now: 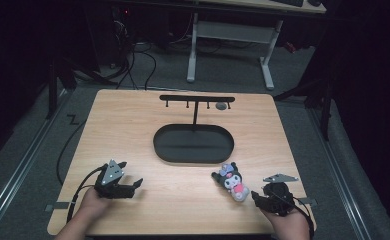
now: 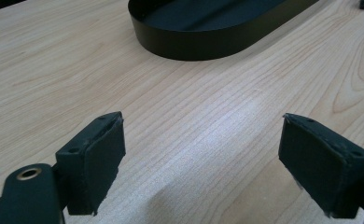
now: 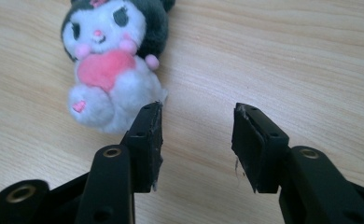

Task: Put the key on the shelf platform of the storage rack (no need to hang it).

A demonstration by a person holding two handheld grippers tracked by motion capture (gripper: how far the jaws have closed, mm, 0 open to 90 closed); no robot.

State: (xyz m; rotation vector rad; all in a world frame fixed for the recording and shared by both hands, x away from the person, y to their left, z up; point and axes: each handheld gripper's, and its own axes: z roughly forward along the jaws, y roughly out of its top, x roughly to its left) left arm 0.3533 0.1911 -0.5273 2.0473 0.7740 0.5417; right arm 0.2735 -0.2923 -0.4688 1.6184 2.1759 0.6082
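Right hand-held gripper (image 3: 196,140) being held spread, nothing between jaws, plush toy (image 3: 112,60) just beside left pad. Jaws being best centred over toy body before closing.

A plush toy (image 1: 231,180) lies at five o'clock of the black tray (image 1: 193,144) (oval), just beside the right gripper (image 1: 259,197).

Both grippers are matte black: the left gripper (image 1: 133,186) and right gripper (image 1: 257,196) each carry a grey three-cornered plate on top, brass-ringed screw holes behind worn rectangular pads (image 3: 150,140), and a black trailing cable.
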